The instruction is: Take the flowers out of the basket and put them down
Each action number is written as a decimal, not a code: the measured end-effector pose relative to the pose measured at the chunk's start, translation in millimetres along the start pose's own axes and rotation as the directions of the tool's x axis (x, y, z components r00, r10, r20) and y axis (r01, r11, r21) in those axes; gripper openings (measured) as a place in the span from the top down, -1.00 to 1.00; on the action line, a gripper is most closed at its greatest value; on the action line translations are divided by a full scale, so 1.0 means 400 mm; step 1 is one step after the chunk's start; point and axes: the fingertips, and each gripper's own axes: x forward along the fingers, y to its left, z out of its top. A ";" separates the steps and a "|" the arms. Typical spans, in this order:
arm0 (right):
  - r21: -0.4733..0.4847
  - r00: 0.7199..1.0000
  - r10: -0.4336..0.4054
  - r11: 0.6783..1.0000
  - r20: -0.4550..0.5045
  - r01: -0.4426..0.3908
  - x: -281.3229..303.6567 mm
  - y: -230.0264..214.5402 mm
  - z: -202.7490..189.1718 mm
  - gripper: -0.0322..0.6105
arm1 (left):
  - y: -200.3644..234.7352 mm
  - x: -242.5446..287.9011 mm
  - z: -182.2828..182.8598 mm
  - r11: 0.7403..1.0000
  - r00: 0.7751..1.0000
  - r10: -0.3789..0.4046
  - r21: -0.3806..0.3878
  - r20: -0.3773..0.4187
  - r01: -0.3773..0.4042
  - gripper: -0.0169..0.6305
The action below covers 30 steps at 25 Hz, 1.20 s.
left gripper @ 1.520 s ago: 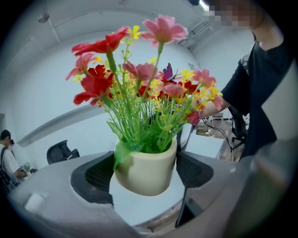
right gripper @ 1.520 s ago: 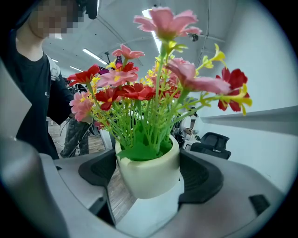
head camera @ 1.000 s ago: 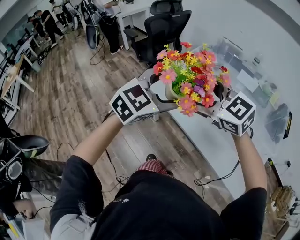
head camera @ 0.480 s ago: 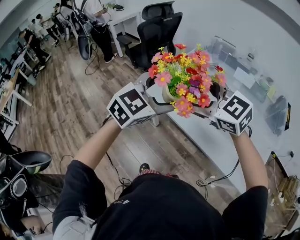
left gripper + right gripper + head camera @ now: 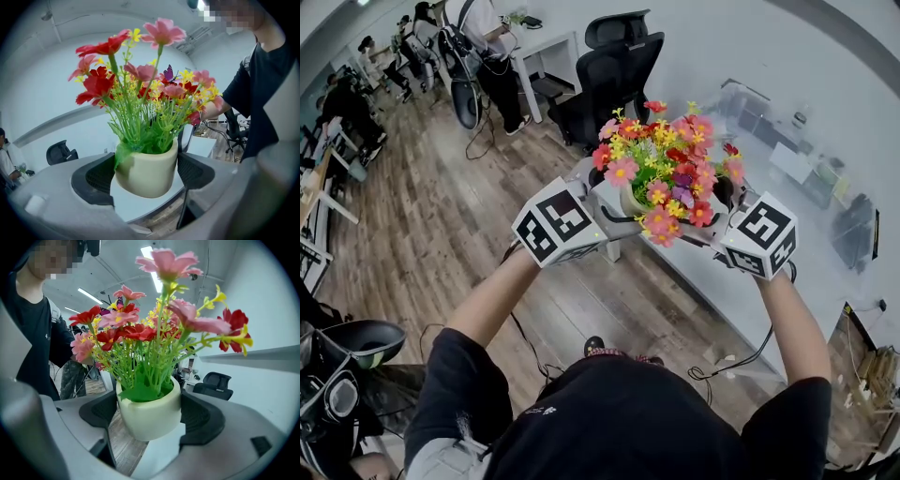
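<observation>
Over the desk (image 5: 825, 272), your left gripper (image 5: 147, 165) and right gripper (image 5: 149, 414) each pinch the pot (image 5: 630, 199), steadying the top-heavy flowers (image 5: 667, 167)

Flowers (image 5: 664, 171) apparently above table (image 5: 705, 281) edge

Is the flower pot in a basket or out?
Out: the flower pot is up in the air, clamped by the left tool and right tool; no basket shows.
</observation>
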 end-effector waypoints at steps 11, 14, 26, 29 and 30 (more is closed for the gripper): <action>0.012 1.000 -0.003 1.000 -0.002 0.003 0.080 0.023 0.020 -0.43 | 0.036 -0.061 -0.044 1.000 1.000 -0.012 -0.008 0.013 0.012 -0.33; 0.018 1.000 -0.005 1.000 -0.006 0.005 0.105 0.025 0.022 -0.43 | 0.049 -0.074 -0.059 1.000 1.000 -0.020 -0.012 0.014 0.020 -0.33; 0.037 1.000 -0.025 0.999 -0.011 0.026 0.172 0.027 0.026 -0.43 | 0.091 -0.105 -0.106 0.999 0.999 -0.045 -0.008 0.025 0.045 -0.33; 0.045 0.999 -0.035 0.998 -0.011 0.036 0.185 0.021 0.032 -0.43 | 0.105 -0.110 -0.109 0.998 0.998 -0.056 -0.002 0.024 0.056 -0.33; 0.045 0.999 -0.039 0.998 -0.012 0.040 0.189 0.021 0.034 -0.43 | 0.110 -0.113 -0.112 0.998 0.998 -0.059 -0.001 0.025 0.060 -0.33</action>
